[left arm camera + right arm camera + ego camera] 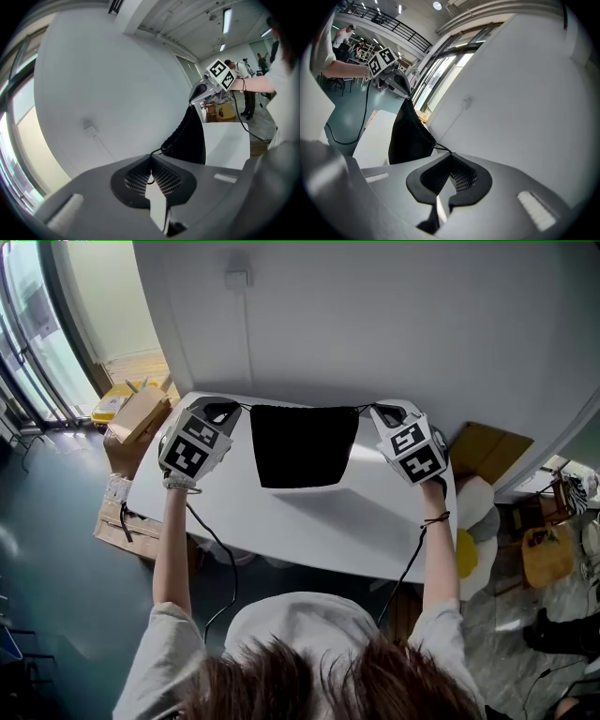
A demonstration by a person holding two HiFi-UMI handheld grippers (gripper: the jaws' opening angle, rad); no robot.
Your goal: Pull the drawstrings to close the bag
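Note:
A black drawstring bag [302,444] hangs above the white table [281,521], stretched between the two grippers. My left gripper [232,410] is shut on the left drawstring [156,152], which runs from its jaws to the bag's gathered top [180,131]. My right gripper [373,412] is shut on the right drawstring [442,148], leading to the bag [408,136]. Each gripper view shows the opposite gripper across the bag: the right gripper [194,97] from the left one, the left gripper [409,95] from the right one. The bag's mouth looks puckered at both ends.
A white wall [375,324] stands just behind the table. Cardboard boxes [136,413] lie on the floor at the left, and a brown box [487,451] and a yellow stool [466,554] at the right. Cables [214,559] hang from both grippers over the table's front edge.

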